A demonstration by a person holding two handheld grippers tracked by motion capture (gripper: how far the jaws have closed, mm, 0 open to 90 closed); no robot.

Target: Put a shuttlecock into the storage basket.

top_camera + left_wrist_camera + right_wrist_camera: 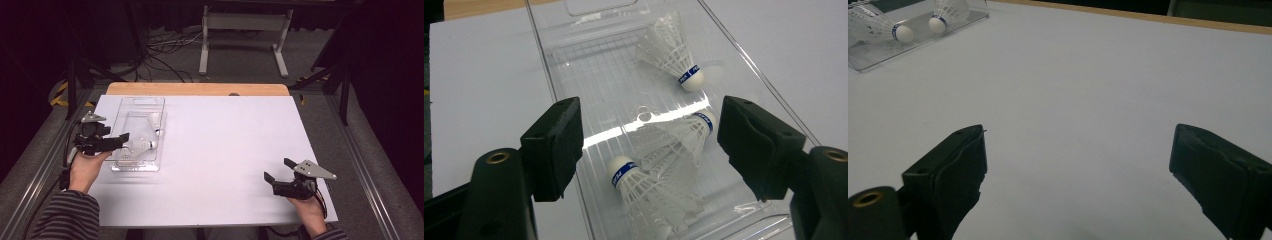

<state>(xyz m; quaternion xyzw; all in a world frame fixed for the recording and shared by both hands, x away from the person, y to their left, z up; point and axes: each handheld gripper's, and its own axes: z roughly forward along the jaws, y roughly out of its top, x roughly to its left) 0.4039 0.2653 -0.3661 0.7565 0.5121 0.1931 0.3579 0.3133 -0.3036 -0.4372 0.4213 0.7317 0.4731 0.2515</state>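
A clear plastic tray [142, 102] lies on the left of the white table and holds three white shuttlecocks with blue-banded cork tips. In the left gripper view, one shuttlecock [671, 47] rests at the far end, a second [686, 132] lies across the middle, and a third [644, 192] is nearest. My left gripper [649, 132] hovers open over the tray's near end, its pads touching none of them. From above, the left gripper [121, 140] reaches in over the tray's left rim. My right gripper [277, 169] stands open with nothing between its jaws at the front right, far from the tray.
The white board [225, 150] covers a wooden tabletop whose far edge [200, 89] shows. The right gripper view has bare board beyond the right gripper [1078, 160] and the tray [878, 52] at the top left. Cables and a stand's legs lie on the floor behind.
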